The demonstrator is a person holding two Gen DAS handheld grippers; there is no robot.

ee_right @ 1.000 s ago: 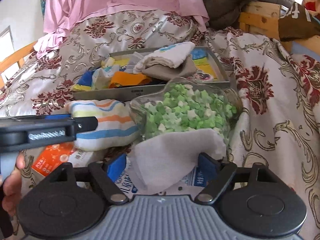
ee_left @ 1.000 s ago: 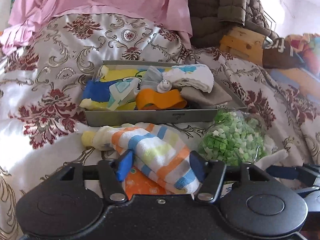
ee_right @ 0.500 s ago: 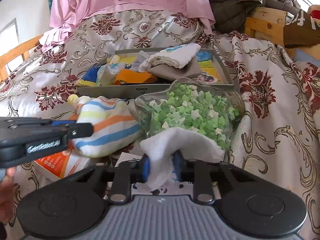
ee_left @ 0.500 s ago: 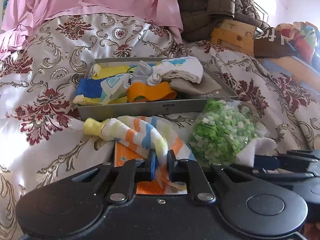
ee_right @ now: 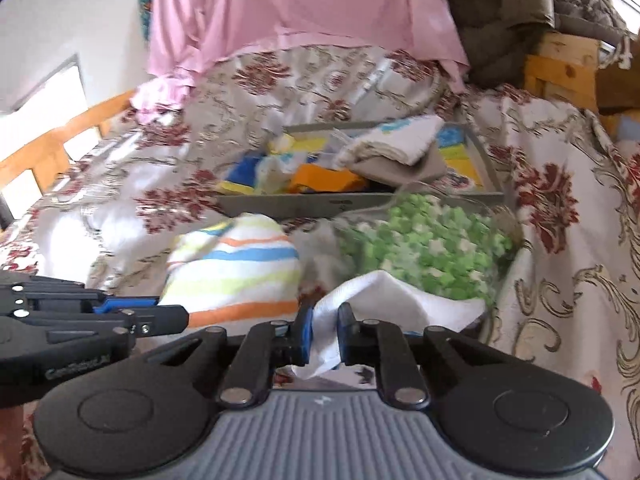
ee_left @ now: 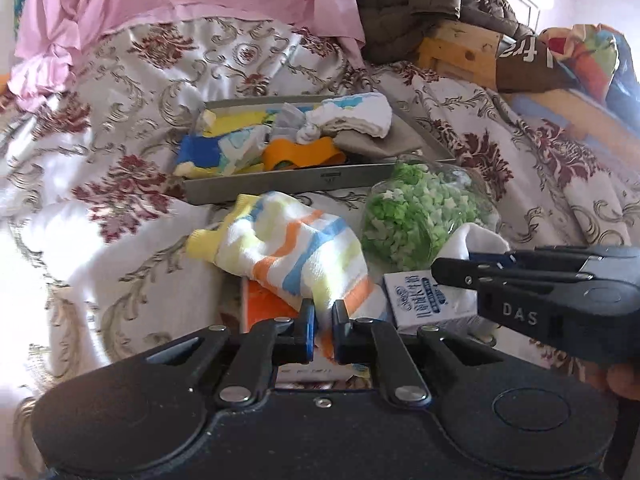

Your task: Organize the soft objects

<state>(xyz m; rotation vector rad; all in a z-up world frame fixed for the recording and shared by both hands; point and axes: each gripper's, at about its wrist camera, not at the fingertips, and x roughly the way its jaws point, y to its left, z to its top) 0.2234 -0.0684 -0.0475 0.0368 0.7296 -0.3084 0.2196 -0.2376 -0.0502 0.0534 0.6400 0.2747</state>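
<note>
My left gripper (ee_left: pixel 322 320) is shut on a striped sock (ee_left: pixel 288 252) with orange, blue and yellow bands, lifted a little off the bed; the sock also shows in the right wrist view (ee_right: pixel 236 268). My right gripper (ee_right: pixel 323 328) is shut on a white sock (ee_right: pixel 384 296), which also shows in the left wrist view (ee_left: pixel 476 240), held just to the right of the striped one. A grey tray (ee_left: pixel 280 188) ahead holds several folded cloths and socks; it also shows in the right wrist view (ee_right: pixel 280 206).
A clear bag of green and white foam pieces (ee_left: pixel 420 212) lies right of the striped sock, in front of the tray. An orange packet (ee_left: pixel 264 304) and a white carton (ee_left: pixel 424 296) lie on the floral bedspread (ee_left: pixel 120 168). Pink cloth and a dark jacket are behind.
Both grippers closed from open onto their socks, then lifted them. The striped sock has risen and bunched; the white sock has come up off the carton.
</note>
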